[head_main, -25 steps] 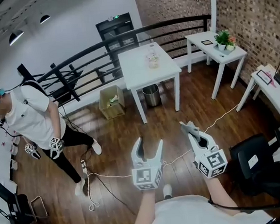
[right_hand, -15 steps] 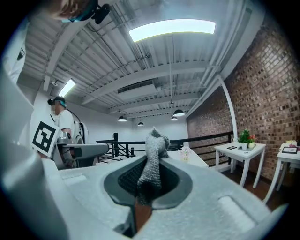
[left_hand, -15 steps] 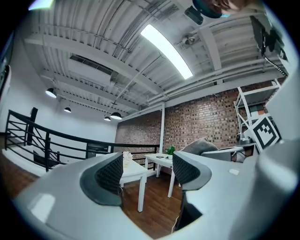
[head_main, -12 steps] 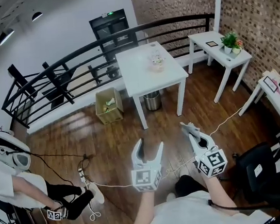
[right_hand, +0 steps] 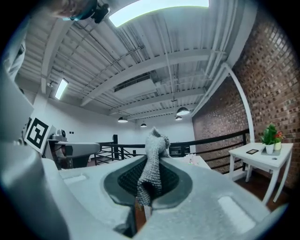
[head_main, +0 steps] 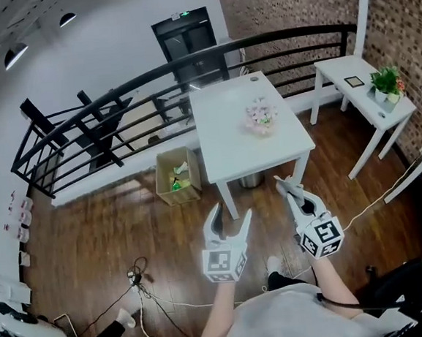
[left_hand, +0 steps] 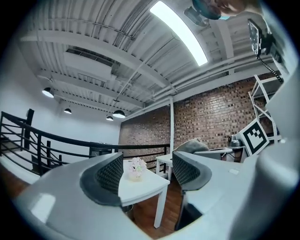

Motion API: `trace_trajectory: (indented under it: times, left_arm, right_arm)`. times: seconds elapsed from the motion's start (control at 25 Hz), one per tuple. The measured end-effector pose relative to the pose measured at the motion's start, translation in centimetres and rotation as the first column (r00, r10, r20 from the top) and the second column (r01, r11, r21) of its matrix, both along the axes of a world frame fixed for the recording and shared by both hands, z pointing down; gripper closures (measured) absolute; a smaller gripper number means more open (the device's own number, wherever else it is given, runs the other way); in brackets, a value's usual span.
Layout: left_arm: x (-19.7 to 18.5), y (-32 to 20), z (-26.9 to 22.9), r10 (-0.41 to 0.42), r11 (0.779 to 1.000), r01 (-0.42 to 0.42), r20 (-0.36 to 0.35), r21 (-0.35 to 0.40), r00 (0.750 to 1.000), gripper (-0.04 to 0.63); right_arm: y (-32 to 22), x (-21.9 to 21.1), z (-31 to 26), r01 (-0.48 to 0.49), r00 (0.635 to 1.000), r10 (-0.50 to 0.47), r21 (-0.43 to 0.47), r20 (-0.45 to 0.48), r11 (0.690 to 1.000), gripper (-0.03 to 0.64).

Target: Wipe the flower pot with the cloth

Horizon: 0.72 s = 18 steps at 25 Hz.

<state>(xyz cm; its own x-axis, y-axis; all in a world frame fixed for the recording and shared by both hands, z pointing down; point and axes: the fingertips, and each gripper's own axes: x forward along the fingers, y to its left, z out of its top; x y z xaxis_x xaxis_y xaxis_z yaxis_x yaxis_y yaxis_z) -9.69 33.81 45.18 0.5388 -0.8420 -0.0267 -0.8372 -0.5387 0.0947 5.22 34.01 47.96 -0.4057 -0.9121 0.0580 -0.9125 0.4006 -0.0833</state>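
Observation:
A small pot of pale pink flowers (head_main: pixel 261 117) stands on the white table (head_main: pixel 224 148) ahead; the left gripper view shows this flower pot (left_hand: pixel 136 169) between the jaws, far off. My left gripper (head_main: pixel 231 212) is held level in front of the table's near edge, open with nothing in it (left_hand: pixel 149 169). To its right, my right gripper (head_main: pixel 286 188) is shut on a grey knitted cloth (right_hand: pixel 153 159), which sticks up from the closed jaws (right_hand: pixel 152 176). Both grippers are well short of the pot.
Beside the table's left legs sits a cardboard box (head_main: pixel 176 176), and a metal bin (head_main: pixel 252 180) stands under the table. A black railing (head_main: pixel 117 106) runs behind. A white side table (head_main: pixel 366 92) at right carries a green plant (head_main: pixel 387 82). Cables (head_main: pixel 145 294) lie on the wood floor.
The view and both grippers have moved forward to the white table, which is now much closer. The person at the left has slipped to the bottom left corner. The right gripper's hold on the cloth is unchanged.

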Motion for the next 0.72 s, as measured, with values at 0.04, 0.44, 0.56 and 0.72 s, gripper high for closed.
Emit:
trace_trajectory:
  times: [0.04,0.44,0.56,0.72]
  left_arm:
    - [0.5,-2.1,-0.3,-0.004,1.000,0.004,0.001,0.006,1.000,0.262]
    - [0.3,-15.9,4.3,-0.057,0.993,0.056,-0.005,-0.107,0.998,0.262]
    - [1.5,-21.0,4.7,-0.019,0.995,0.019,-0.004,-0.100,1.000,0.262]
    - [3.0,-28.8,5.3,0.048,0.995,-0.047,0.010,-0.085,0.999,0.262]
  right_arm:
    - [-2.2,0.3,-0.2,0.014,1.000,-0.014,0.003,-0.003,1.000,0.607]
    - [-16.6,2.1,0.9,0.062,0.998,-0.063,-0.042,-0.021,0.997,0.607]
    - [-20.8,3.3,1.8,0.030,0.999,-0.031,-0.048,-0.016,0.998,0.607]
    - [-27.5,4.5,2.3,-0.020,1.000,0.019,-0.053,-0.014,0.998,0.607]
